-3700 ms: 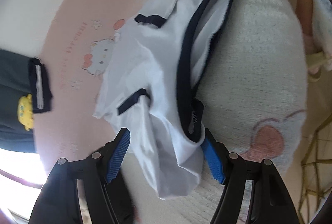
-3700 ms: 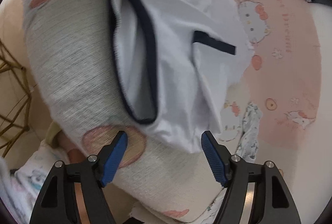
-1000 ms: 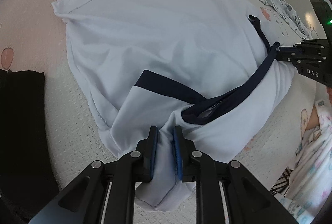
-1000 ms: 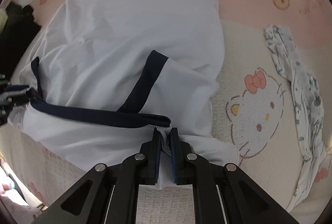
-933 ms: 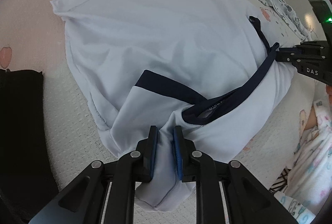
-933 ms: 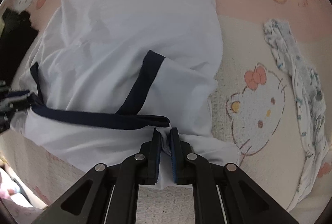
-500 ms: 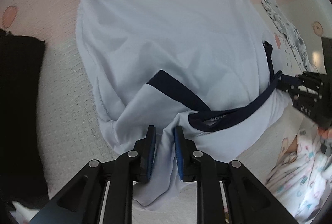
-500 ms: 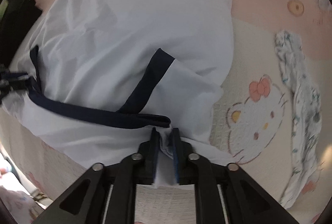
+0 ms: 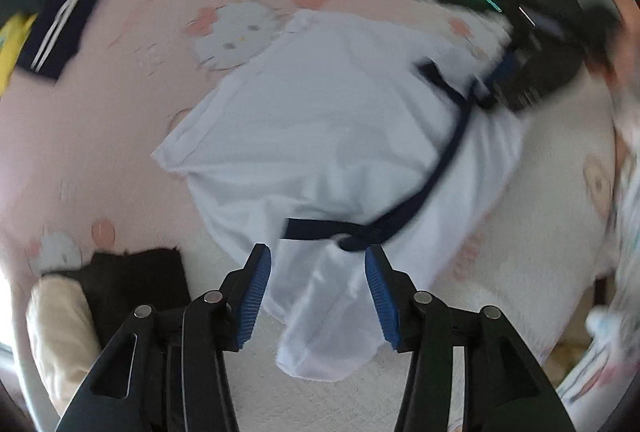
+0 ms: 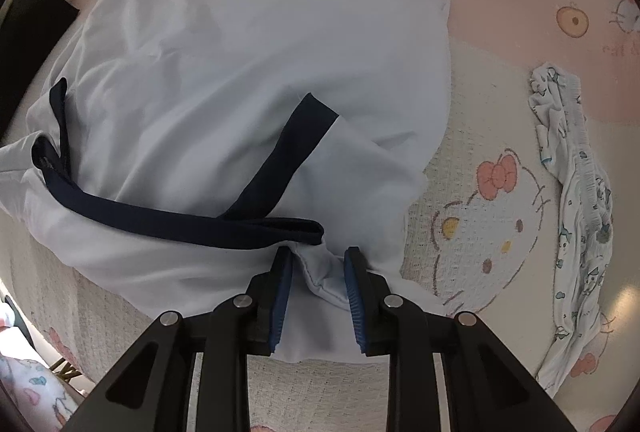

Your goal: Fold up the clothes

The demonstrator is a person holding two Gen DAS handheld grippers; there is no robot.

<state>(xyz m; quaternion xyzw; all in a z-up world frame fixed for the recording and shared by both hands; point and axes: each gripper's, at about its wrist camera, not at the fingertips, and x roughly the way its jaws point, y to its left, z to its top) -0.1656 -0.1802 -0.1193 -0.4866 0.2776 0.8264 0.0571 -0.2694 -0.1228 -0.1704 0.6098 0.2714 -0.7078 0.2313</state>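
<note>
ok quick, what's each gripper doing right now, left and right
Left gripper: jaws opening, white shirt lies between, not gripped.
Right gripper: jaws opening, shirt fold between the pads, grip released.

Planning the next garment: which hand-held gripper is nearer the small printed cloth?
Right hand-held gripper; the printed cloth lies just to its right. The left hand-held gripper sits across the white shirt.

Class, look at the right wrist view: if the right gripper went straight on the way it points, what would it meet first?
Most likely the white shirt: its edge already lies between the opening fingers of the right gripper.
</note>
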